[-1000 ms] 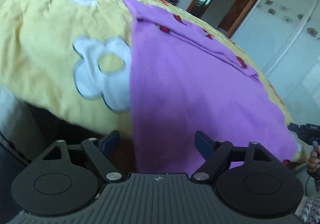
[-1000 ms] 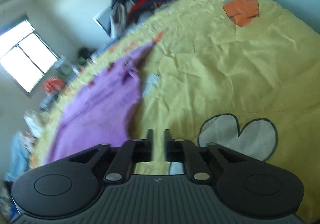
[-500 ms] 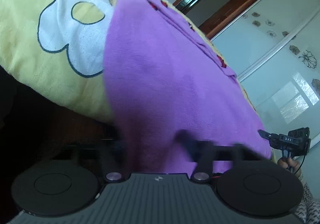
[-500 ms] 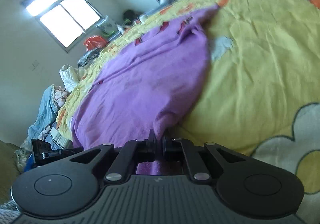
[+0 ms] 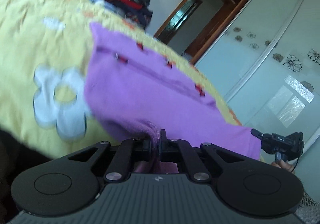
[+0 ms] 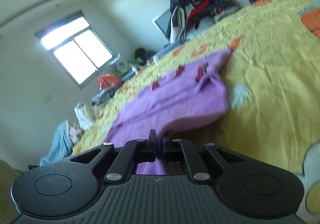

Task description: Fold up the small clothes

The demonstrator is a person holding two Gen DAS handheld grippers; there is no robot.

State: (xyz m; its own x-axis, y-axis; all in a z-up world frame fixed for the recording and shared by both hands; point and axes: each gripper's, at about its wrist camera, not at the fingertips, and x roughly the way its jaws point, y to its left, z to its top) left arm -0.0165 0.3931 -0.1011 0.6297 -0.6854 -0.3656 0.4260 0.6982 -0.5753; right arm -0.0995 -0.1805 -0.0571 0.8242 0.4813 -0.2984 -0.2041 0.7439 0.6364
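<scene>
A purple garment (image 5: pixel 144 91) with small red marks lies spread on a yellow bedspread (image 5: pixel 30 47). My left gripper (image 5: pixel 155 140) is shut on the garment's near hem, with purple cloth bunched between its fingers. In the right wrist view the same purple garment (image 6: pixel 176 95) stretches away over the yellow bedspread (image 6: pixel 270 87), and my right gripper (image 6: pixel 158 141) is shut on its near edge, which rises off the bed. The right gripper also shows at the right edge of the left wrist view, held by a hand (image 5: pixel 284 164).
A pile of dark clothes (image 5: pixel 130 1) sits at the far end of the bed. A wardrobe with frosted flower doors (image 5: pixel 270 67) stands to the right, a doorway (image 5: pixel 180 19) beyond. In the right wrist view a window (image 6: pixel 78 53) and more clutter (image 6: pixel 108 81) lie left.
The left gripper was open above the near hem and has shut on it. Both grippers have lifted the near edge, and the right gripper holds cloth it did not hold a second ago.
</scene>
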